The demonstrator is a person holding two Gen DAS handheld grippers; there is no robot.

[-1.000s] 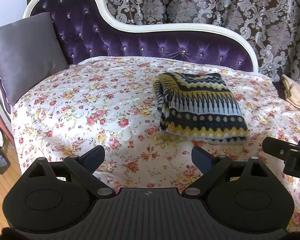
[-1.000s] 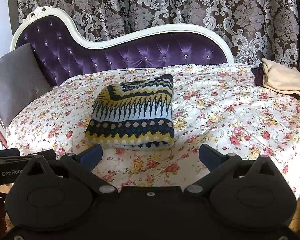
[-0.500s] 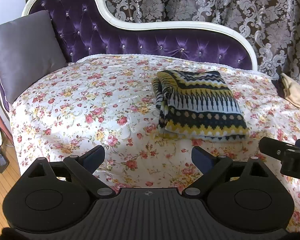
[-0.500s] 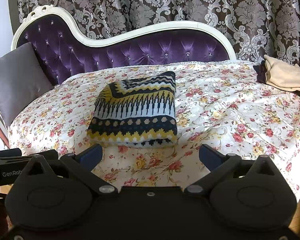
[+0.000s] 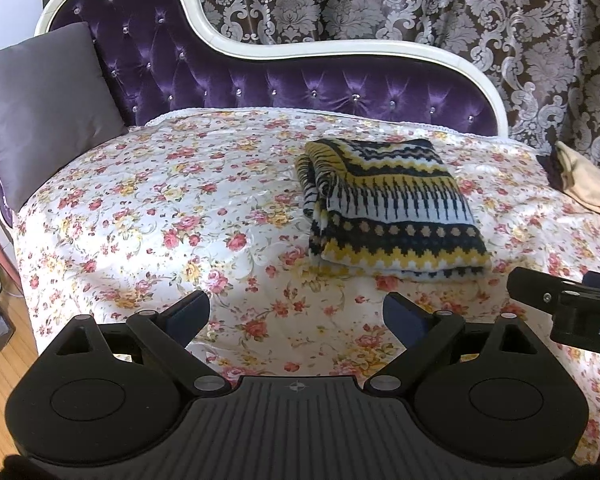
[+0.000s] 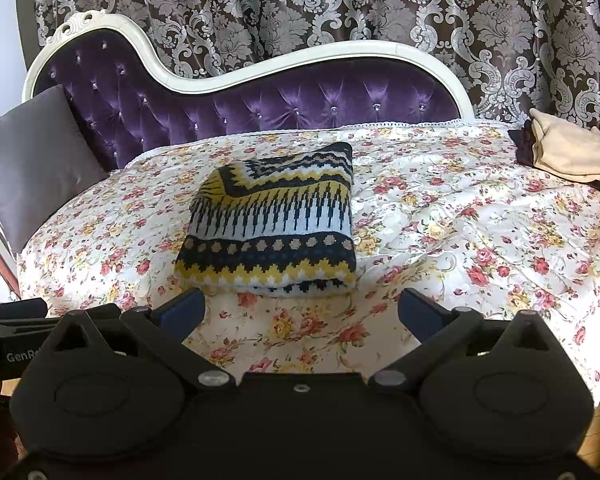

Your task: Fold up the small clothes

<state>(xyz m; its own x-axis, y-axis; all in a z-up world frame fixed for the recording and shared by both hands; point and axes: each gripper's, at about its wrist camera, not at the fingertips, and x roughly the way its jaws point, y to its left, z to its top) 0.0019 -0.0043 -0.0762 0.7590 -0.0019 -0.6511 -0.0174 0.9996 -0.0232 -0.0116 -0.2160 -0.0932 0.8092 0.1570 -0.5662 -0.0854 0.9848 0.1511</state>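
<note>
From the left wrist camera, the left gripper (image 5: 296,314) hangs with its jaws spread wide and empty over the near edge of the floral bedspread (image 5: 160,216); compared with a second ago the view has lifted and pulled back slightly, so the folded patterned sweater (image 5: 392,216) sits a little higher and farther off, though it lies in the same spot on the bedspread, right of centre and well clear of both fingers. At the right edge the right gripper (image 5: 568,312) pokes in, cut off by the frame, with only the letters "DA" readable on it. A beige garment (image 5: 588,184) at the far right is also cropped, and what dark thing lies under it is hard to make out. From the right wrist camera, the right gripper (image 6: 300,312) is likewise open and holding nothing; the sweater (image 6: 272,220) rests just beyond its fingertips, left of centre, looking nearer the bottom than before as the camera has tipped upward. The left gripper (image 6: 12,344) shows only as a cropped black bar at the lower left, its label partly readable
</note>
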